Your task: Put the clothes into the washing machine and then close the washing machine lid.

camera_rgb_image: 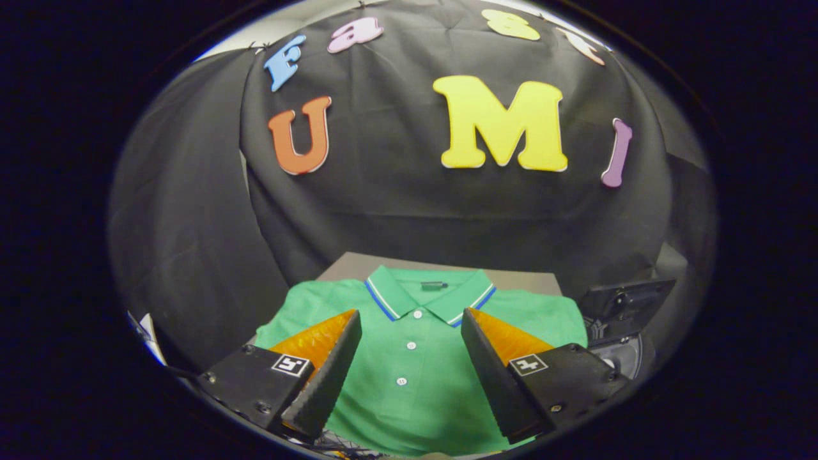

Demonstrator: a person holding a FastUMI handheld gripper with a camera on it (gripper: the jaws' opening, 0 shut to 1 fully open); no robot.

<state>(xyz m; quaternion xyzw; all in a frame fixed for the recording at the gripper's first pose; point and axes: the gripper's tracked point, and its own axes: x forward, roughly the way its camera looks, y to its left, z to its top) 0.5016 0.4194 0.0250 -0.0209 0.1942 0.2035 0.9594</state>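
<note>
Green polo shirt spread flat on the table, long axis from 6 to 12 o'clock, collar pointing to 12 o'clock toward the black cloth wall, button placket up the middle. Tool released, fingers wide apart above the shirt, placket between them. Dark washing machine at 3 o'clock, just beside the shirt's sleeve.

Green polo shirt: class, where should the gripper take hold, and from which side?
Probably pinch the button placket of the polo shirt from above. It lies flat and spread on the table, so only bunched-up cloth gives a hold. The open gripper already straddles it.
</note>
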